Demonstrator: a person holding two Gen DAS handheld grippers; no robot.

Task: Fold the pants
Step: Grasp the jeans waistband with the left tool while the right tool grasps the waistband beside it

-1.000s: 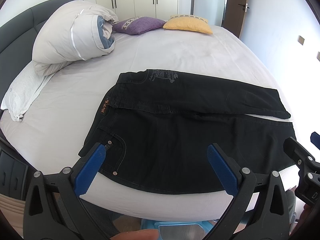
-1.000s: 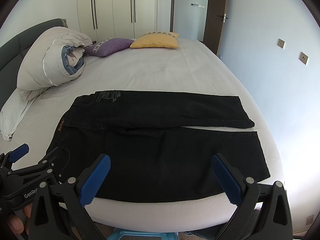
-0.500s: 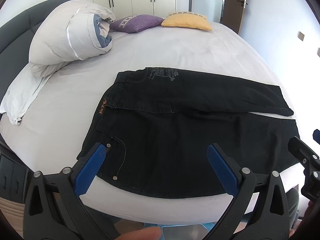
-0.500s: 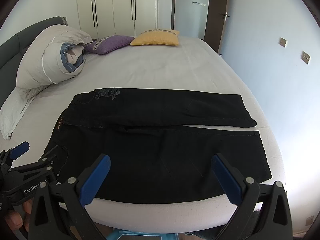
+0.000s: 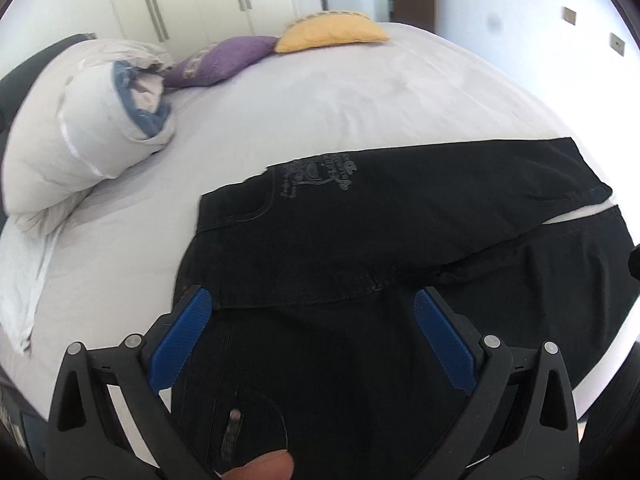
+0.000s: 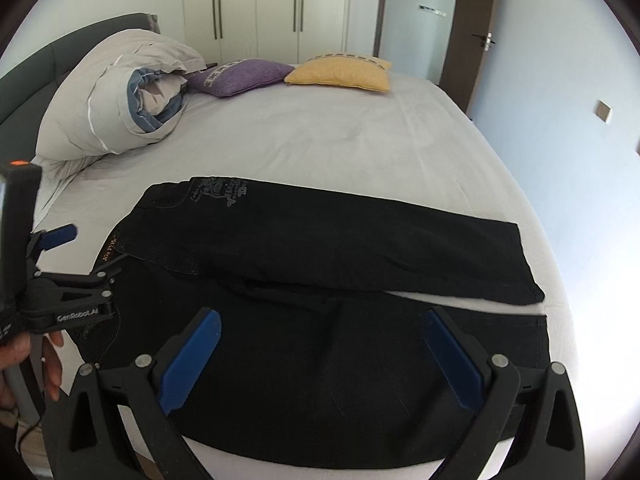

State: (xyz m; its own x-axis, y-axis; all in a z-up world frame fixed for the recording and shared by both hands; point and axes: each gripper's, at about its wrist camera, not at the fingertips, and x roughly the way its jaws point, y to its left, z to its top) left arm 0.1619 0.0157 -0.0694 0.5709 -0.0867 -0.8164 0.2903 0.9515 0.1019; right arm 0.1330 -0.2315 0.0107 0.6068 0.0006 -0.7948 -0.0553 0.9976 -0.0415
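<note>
The left gripper [image 5: 310, 336] hangs low over the waist end of the pants [image 5: 400, 248], its blue-padded fingers [image 5: 178, 340] spread wide and gripping nothing. A fingertip [image 5: 260, 468] pokes in at the bottom edge of the left view, cut off by the frame. The right gripper [image 6: 320, 356] hovers over the near leg, jaws likewise wide apart and empty. In the right view the left gripper [image 6: 70, 256] shows from the side at the waistband edge, with a hand [image 6: 28, 364] under it, partly out of frame; whether its tips touch the cloth cannot be made out.

The pants [image 6: 320, 264] lie flat across the near part of the bed [image 6: 320, 140], waist to the left, legs running right. The far leg lies askew over the near one, and a wedge of sheet shows between the two hems. The near edge of the pants is hidden behind the gripper bodies in both views. A grey print sits near the waist on the far side; its wording is too small to read.

Beyond, well apart from the pants, a rolled duvet [image 6: 116, 108] lies at the left by the dark headboard [image 6: 36, 84]. Farther back rest a purple cushion [image 6: 240, 76] and a yellow cushion [image 6: 340, 74], touching. Behind the bed stand a white wardrobe [image 6: 280, 4] and a dark door [image 6: 476, 32].
</note>
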